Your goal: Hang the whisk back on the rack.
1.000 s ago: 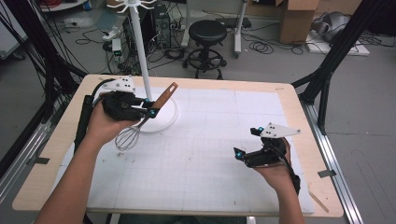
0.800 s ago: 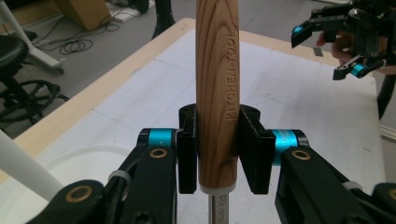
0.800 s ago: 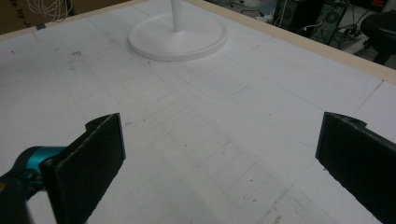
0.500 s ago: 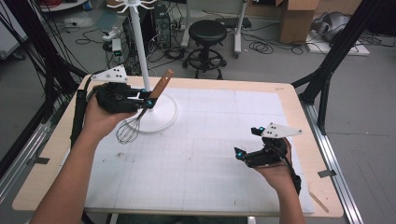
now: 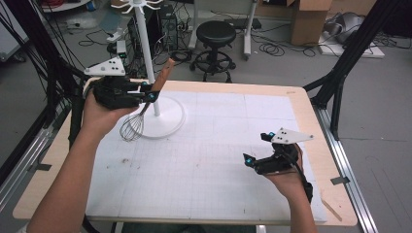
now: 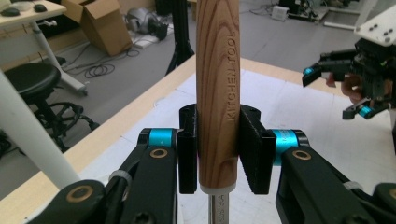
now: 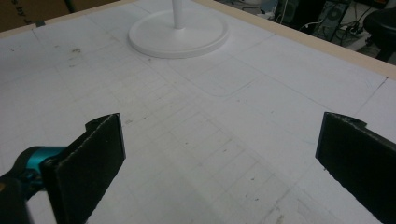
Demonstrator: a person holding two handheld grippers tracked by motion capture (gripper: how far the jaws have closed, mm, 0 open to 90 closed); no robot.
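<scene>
Far left of the table [image 5: 218, 204]: left gripper [image 5: 148, 93] held up off the surface, jaws clamped on the wooden handle of a whisk [image 5: 138, 119]. Handle tilts up and to the right; wire head hangs low, over or just beside the near-left rim of the stand's round white base [image 5: 167, 127] — hard to say from above whether it touches. In the left gripper view the handle [image 6: 217, 93] stands upright between the black pads [image 6: 252, 154], stamped "KITCHEN TOOL". White stand pole [image 5: 147, 53] rises just right of the gripper.

Middle: bare white gridded mat [image 5: 209, 145].

Near right: right gripper [image 5: 256, 148] held low over the mat, jaws spread wide, nothing between them. The right gripper view looks across the mat toward the base [image 7: 180, 32].
</scene>
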